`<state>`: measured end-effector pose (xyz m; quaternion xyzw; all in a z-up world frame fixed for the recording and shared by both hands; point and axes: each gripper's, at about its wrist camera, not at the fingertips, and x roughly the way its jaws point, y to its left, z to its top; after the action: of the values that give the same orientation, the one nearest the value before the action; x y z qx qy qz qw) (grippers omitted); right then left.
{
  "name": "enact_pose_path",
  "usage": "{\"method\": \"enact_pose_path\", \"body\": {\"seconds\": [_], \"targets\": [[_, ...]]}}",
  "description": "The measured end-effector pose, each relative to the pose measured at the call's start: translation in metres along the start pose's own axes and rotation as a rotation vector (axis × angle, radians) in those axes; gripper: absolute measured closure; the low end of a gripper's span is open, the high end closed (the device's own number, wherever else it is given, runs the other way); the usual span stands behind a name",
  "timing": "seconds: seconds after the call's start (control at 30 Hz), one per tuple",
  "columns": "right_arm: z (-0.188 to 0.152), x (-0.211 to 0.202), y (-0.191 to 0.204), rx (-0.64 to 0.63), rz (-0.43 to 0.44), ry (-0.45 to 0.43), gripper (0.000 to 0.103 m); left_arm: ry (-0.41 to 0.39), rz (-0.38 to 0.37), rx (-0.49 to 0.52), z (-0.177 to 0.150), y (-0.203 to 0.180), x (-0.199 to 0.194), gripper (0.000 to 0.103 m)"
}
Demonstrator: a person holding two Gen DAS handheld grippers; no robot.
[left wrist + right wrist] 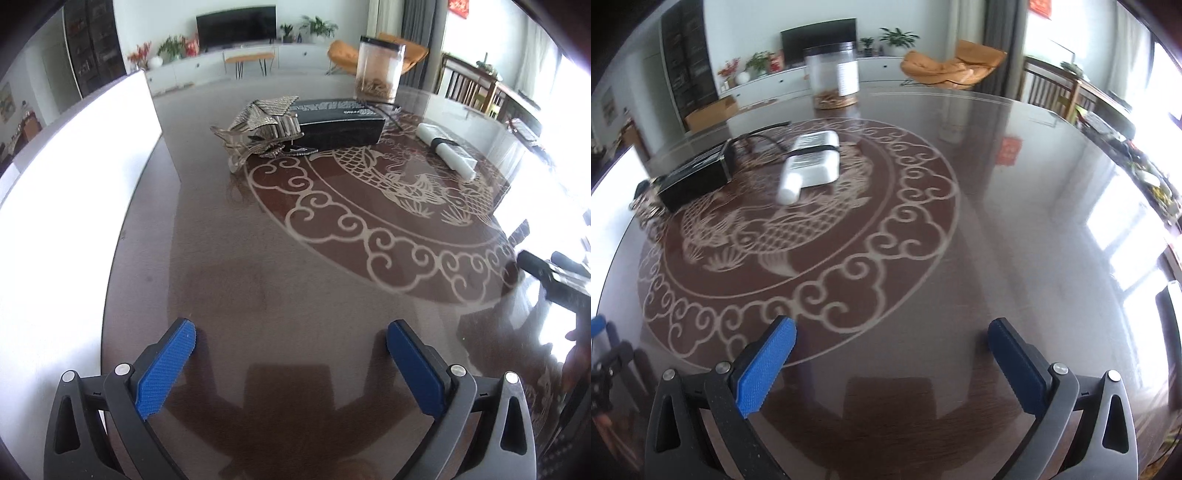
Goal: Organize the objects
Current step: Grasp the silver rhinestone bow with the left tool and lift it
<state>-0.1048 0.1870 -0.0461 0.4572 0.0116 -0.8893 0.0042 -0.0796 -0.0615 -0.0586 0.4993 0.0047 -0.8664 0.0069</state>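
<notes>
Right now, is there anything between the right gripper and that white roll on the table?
Nothing: in the right wrist view, only bare patterned table lies between the right gripper and the white roll.

The left tool (291, 338) sits at the bottom of its frame, its two blue-padded fingers (164, 369) spread wide with nothing between them. The right tool (892, 334) is likewise low in its own frame, fingers (766, 365) wide apart and holding nothing. At the left view's right edge a dark blurred shape is probably the right tool.
</notes>
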Motion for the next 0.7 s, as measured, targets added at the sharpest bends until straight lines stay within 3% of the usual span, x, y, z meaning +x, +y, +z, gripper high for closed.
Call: {"method": "enact_pose_path", "body": {"seconds": [0.13,0.27,0.5,0.53,0.57,0.6,0.7], "targets": [[-0.001,0.002,0.0,0.001,0.002,0.0,0.0,0.025,0.025,-0.045,0.034,0.001,0.019,0.0],[-0.001,0.001,0.0,0.001,0.002,0.0,0.0,-0.046,0.024,-0.138,0.074,0.011,0.038,0.0],[0.0,0.002,0.0,0.002,0.002,0.0,0.0,-0.201,0.06,-0.159,0.129,0.022,0.03,0.001],[0.0,0.002,0.0,0.002,0.002,0.0,0.0,-0.226,0.058,-0.148,0.129,0.023,0.028,0.029],[0.0,0.002,0.0,0.002,0.002,0.0,0.0,-0.237,0.063,-0.134,0.126,0.023,0.027,0.064],[0.0,0.002,0.0,0.002,0.002,0.0,0.0,-0.239,0.048,-0.119,0.122,0.023,0.026,0.07],[0.0,0.001,0.0,0.002,0.002,0.0,0.0,-0.258,0.018,-0.089,0.094,0.018,0.01,0.073]]}}
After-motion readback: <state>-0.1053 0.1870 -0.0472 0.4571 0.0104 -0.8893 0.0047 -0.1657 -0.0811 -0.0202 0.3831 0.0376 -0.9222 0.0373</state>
